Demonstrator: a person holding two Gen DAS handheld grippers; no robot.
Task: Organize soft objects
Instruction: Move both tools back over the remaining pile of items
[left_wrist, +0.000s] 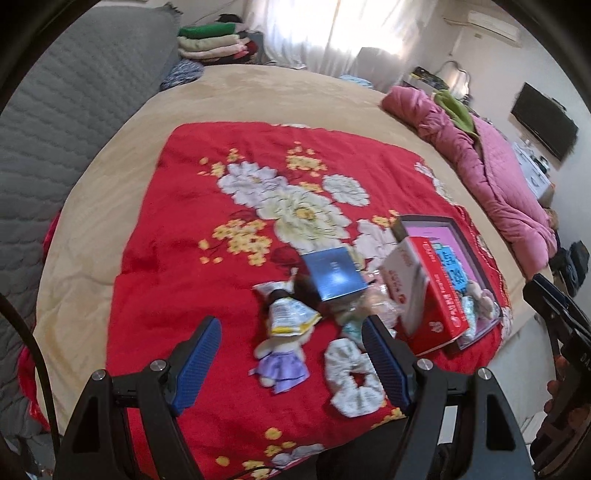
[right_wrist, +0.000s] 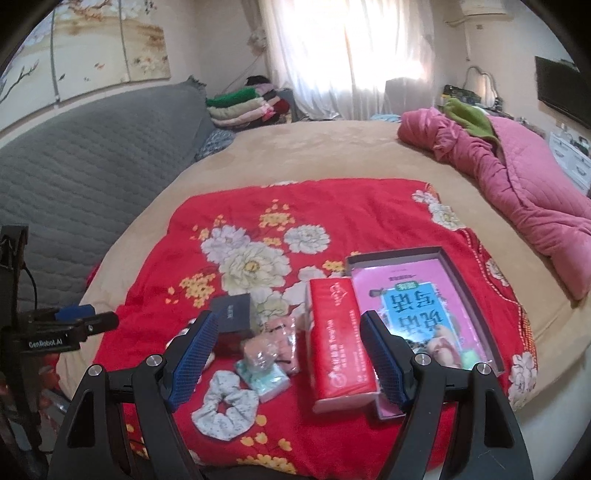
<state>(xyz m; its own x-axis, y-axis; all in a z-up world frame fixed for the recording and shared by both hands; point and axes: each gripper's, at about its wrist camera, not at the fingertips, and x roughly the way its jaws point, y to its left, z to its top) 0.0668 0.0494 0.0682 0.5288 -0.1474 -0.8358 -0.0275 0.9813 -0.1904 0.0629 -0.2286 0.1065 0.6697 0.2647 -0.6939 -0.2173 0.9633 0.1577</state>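
Left wrist view: your left gripper (left_wrist: 291, 356) hangs with jaws spread, holding nothing, above the doll (left_wrist: 282, 363) lying on the red blanket (left_wrist: 177, 229). It looks light and squashy; take it across the body. The scrunchie (left_wrist: 352, 380) lies just beside it.

Right wrist view: your right gripper (right_wrist: 286, 356) is also spread and empty. The scrunchie (right_wrist: 225, 404) will compress; pinch one side of its ring. The tray (right_wrist: 461, 280) sits to the right.

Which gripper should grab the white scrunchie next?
Probably the left gripper. It is open, and the white scrunchie lies almost between its fingers. The right gripper, also open, is lined up over the red tissue pack.
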